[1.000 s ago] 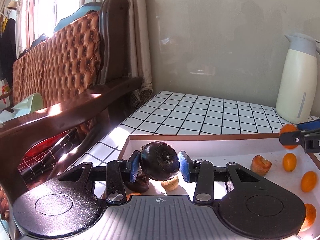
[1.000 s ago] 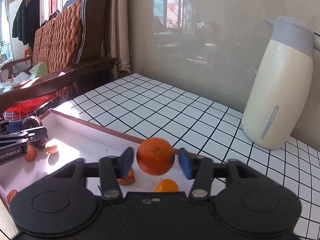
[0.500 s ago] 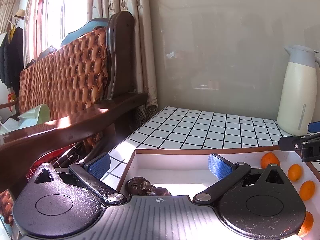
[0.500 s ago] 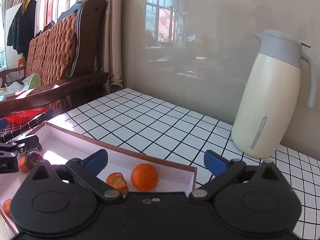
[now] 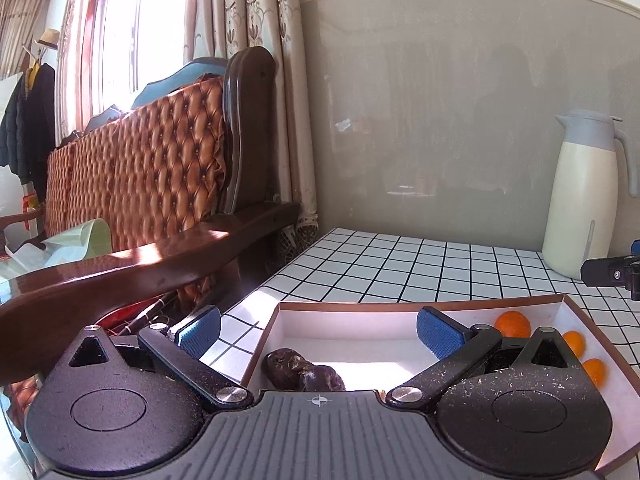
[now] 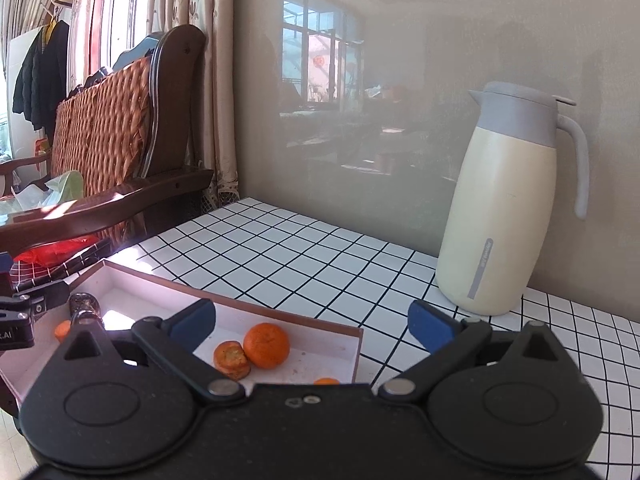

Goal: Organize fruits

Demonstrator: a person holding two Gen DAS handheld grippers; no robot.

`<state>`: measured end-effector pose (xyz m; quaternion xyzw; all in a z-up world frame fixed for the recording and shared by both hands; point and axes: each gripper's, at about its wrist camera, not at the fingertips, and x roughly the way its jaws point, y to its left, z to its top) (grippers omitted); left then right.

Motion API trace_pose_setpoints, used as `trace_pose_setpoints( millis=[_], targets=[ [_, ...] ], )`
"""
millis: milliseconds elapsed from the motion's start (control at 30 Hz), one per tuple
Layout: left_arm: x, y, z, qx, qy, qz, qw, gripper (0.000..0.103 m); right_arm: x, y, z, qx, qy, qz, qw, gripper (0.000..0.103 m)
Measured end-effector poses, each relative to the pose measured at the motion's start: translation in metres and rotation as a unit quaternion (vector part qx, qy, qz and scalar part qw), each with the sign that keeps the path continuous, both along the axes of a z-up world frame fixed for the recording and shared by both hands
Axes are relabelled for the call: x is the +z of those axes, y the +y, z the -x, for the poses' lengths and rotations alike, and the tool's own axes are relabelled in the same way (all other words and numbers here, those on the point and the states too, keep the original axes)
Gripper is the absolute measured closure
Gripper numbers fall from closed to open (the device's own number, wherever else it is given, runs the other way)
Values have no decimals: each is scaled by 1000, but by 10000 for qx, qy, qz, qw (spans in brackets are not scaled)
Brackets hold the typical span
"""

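Note:
A shallow white tray with a brown rim [image 5: 360, 306] [image 6: 240, 306] lies on the tiled table. Two dark purple fruits [image 5: 298, 370] [image 6: 82, 308] rest in its left corner. A large orange [image 6: 266, 345] [image 5: 512, 324] sits at the right end beside a smaller ridged orange fruit [image 6: 232, 358]; small oranges [image 5: 574, 342] lie along the right side. My left gripper [image 5: 318, 330] hangs open above the tray's left end with nothing between its blue pads. My right gripper [image 6: 312, 322] is open too, above the right end, and holds nothing.
A cream thermos jug with a grey lid [image 6: 504, 216] [image 5: 582, 196] stands on the black-gridded white tiles [image 6: 304, 256] at the back right. A dark wooden sofa arm [image 5: 140, 268] and its tufted back border the table on the left. The wall stands close behind.
Both grippers opened wide and let go: the dark fruit dropped into the tray's left corner, the orange into its right end. Both grippers then rose and drew back.

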<state>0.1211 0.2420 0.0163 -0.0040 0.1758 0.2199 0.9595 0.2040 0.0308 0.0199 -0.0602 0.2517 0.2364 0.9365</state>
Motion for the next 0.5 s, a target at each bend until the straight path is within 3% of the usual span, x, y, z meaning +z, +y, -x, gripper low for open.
trace_pose_setpoints(
  millis=[200, 500],
  targets=[
    [8, -13, 40, -68, -160, 384, 9991, 0, 17, -22, 41, -76, -174, -26, 9998, 6],
    [23, -51, 96, -310, -218, 453, 9983, 0, 46, -56, 105, -159, -363, -172, 9991, 6]
  ],
)
